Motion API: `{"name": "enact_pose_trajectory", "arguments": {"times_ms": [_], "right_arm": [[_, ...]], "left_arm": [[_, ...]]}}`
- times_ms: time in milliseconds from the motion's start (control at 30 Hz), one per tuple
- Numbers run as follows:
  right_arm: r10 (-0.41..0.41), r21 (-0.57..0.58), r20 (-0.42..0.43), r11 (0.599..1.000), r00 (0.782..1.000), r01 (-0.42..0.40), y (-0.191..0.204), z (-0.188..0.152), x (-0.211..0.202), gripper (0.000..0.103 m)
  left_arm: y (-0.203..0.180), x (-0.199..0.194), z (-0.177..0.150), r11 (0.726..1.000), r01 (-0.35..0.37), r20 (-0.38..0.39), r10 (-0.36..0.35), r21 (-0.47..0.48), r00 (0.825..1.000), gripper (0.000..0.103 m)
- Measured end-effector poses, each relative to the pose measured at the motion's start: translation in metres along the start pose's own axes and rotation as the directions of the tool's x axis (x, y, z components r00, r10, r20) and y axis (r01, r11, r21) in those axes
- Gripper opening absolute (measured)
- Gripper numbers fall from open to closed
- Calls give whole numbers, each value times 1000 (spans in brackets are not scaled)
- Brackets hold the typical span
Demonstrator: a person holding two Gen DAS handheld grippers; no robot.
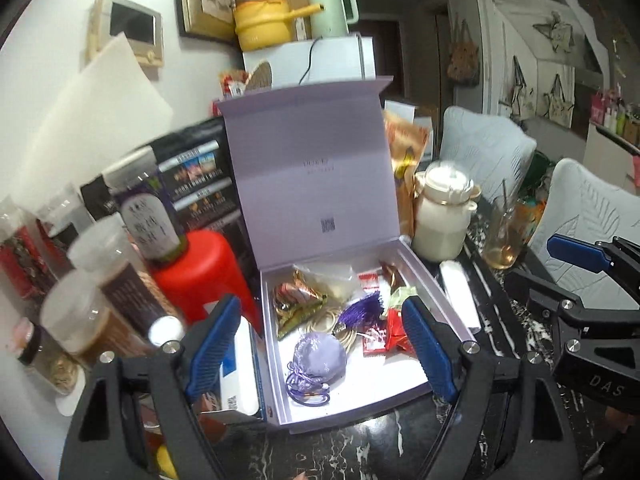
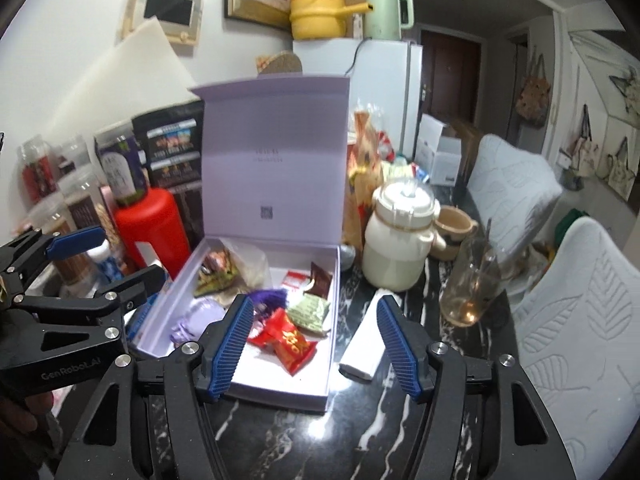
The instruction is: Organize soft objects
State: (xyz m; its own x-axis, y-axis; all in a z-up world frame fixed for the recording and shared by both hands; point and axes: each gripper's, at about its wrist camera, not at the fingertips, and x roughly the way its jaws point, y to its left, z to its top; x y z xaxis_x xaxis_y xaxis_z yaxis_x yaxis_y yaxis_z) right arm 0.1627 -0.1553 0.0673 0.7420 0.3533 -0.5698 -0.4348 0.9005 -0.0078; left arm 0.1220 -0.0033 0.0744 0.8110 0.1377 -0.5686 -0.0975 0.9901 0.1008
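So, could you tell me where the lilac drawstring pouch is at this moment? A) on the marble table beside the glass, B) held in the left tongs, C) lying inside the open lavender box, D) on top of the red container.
C: the lilac drawstring pouch lies on the floor of the open lavender box, among wrapped snacks, with no tongs touching it.

grippers: 2, left gripper (image 1: 324,344) and right gripper (image 2: 316,344)
lavender box (image 2: 256,390): 1, lid up
purple drawstring pouch (image 1: 320,356): 1, in box
purple tassel (image 1: 362,306): 1
red snack packets (image 2: 292,340): at least 2
green packet (image 2: 310,312): 1
brown packet (image 2: 320,280): 1
red canister (image 2: 154,232): 1
cream pot (image 2: 398,240): 1
glass (image 2: 472,284): 1
white chairs (image 2: 512,188): 2
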Motion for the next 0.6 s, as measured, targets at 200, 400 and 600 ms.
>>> {"name": "enact_pose_trajectory", "arguments": {"times_ms": [200, 400, 600], "right_arm": [[-10, 1, 76, 1000, 997, 10, 7, 5, -35, 71], [-31, 0, 129, 1000, 991, 31, 13, 4, -65, 80], [-47, 8, 163, 999, 986, 46, 20, -4, -90, 88]], "left_arm": [[5, -27, 3, 1000, 19, 44, -19, -3, 999, 83], [10, -54, 0, 999, 37, 76, -35, -15, 996, 93], [15, -72, -7, 998, 56, 114, -52, -31, 992, 101]]}}
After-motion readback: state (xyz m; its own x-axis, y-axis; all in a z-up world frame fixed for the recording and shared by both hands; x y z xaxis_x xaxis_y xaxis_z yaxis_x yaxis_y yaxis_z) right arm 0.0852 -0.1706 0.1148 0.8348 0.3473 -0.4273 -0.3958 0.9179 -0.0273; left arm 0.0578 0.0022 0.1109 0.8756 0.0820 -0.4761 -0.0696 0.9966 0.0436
